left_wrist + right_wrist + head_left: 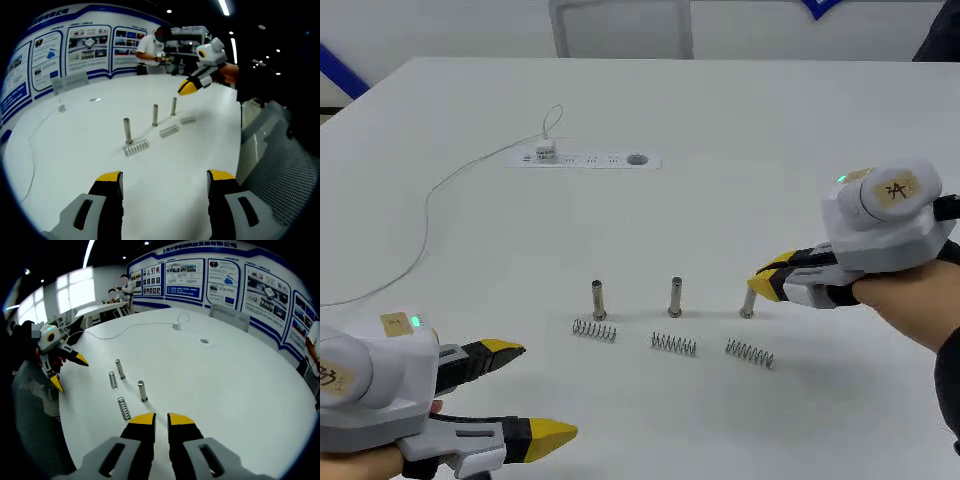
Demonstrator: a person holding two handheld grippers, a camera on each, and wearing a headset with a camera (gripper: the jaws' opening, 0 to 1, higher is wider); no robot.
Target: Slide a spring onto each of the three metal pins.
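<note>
Three upright metal pins stand in a row on the white table: left pin [598, 299], middle pin [675, 296], right pin [748, 302]. In front of each lies a loose spring: left spring [594, 330], middle spring [673, 345], right spring [750, 353]. My left gripper [533, 391] is open and empty, low at the near left, well short of the left spring [136, 147]. My right gripper [762, 283] is shut with nothing in it, its yellow tip just right of and above the right pin [173, 106]. Its own view shows two pins [142, 390] and two springs [123, 408].
A white power strip [585, 159] with a plugged-in charger and a cable [425, 225] lies at the far middle of the table. A chair [620, 28] stands behind the far edge. The table's near edge [240, 150] runs close to the springs.
</note>
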